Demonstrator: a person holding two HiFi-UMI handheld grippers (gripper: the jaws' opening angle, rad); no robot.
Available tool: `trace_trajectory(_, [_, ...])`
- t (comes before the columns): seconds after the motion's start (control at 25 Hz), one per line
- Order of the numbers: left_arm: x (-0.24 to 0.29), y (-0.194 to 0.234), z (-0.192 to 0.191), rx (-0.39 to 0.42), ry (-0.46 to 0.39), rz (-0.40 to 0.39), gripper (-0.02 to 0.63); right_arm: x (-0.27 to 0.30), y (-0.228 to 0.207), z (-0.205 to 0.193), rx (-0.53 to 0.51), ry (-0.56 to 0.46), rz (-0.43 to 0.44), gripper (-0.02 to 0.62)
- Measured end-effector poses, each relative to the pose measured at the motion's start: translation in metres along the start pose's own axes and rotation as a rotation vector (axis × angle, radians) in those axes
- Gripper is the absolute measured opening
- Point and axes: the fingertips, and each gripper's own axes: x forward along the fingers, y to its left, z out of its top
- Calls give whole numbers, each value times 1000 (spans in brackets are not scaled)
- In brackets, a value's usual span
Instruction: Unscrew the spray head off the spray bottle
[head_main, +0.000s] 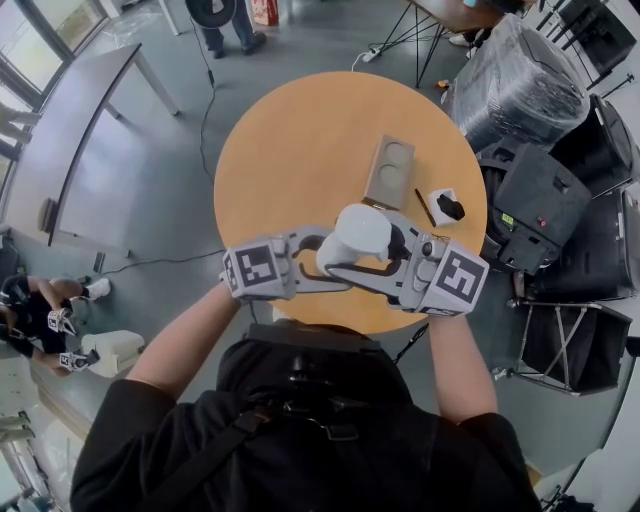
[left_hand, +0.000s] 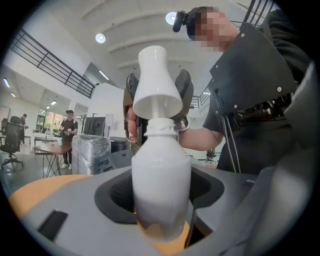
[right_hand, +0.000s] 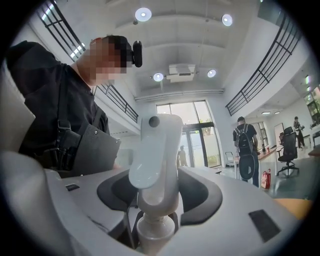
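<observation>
Mid-air above the round table (head_main: 300, 130), at the lower centre of the head view, a white bottle (left_hand: 161, 175) is clamped round its body by the left gripper (left_hand: 161, 210). The right gripper (right_hand: 155, 197) is clenched on the spray head (right_hand: 156, 145) from the opposite side — both claws grasping, neither released. In the left gripper view the spray head fills the upper centre and seems to sit a little above the threaded neck, so the thread looks nearly or fully undone. Whether a tube hangs inside the bottle cannot be seen. The risks from here are plain. The bottle is smooth and round, and a twist or pull from the right could spin or slide it in the left jaws and drop it to the table. Drawing the spray head off at an angle could snag it on the neck — and the bottle's darker lower half suggests liquid, which a tilt of the open neck would spill.
</observation>
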Motion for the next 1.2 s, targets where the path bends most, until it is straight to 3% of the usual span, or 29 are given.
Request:
trace_trajectory(0.2, [24, 20, 0, -5, 5, 14, 301, -26, -21, 22, -5, -8, -11, 245])
trace_trajectory(0.52, [15, 19, -20, 14, 21, 39, 301, -21, -28, 43, -56, 12, -65, 245])
trace_trajectory(0.88, [12, 39, -44, 26, 41, 117, 302, -29, -39, 64, -90, -19, -112, 245])
trace_trajectory(1.04, [7, 50, -51, 22, 25, 173, 302, -35, -45, 59, -105, -1, -153, 245])
trace_trajectory(1.2, [3, 60, -57, 28, 12, 213, 303, -48, -61, 33, -51, 46, -212, 245])
